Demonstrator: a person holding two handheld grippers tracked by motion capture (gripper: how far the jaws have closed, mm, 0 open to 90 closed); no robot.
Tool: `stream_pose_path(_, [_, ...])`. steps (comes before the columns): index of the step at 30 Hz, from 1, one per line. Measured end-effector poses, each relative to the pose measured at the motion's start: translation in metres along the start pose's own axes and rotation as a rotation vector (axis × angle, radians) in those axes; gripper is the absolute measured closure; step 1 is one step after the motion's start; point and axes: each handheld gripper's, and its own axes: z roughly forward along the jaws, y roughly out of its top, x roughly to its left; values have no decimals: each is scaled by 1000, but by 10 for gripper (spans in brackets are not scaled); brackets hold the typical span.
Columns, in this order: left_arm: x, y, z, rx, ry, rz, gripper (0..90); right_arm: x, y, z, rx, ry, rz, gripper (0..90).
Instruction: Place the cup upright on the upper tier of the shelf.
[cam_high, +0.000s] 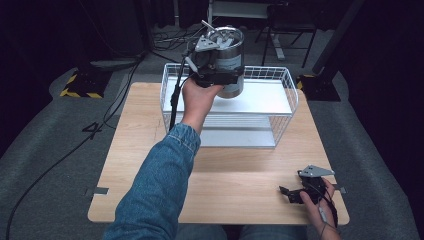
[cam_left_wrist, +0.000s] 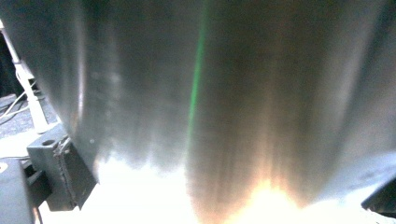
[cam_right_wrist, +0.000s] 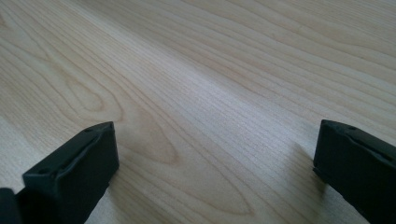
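Note:
A shiny steel canister with a grey band hangs upright above the white wire rack. My left gripper is shut on its side, held up by a hand in a denim sleeve. Up close, the left gripper view shows the canister's brushed metal wall between the two black jaws. My right gripper rests low on the wooden table near the front right corner. Its jaws stand wide apart over bare wood, with nothing between them.
The wire rack has a white upper shelf and a lower shelf, and it stands at the back middle of the table. Cables trail over the grey floor on the left. A stand's legs rise behind the rack.

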Motion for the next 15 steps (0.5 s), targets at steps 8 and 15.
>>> stream_pose_path(8, [1,-3,17,28,34,7,34,0,0,0,0,0,0,1])
stream_pose_path(15, [6,-8,28,54,65,12,33,0,0,0,2,0,1,1])
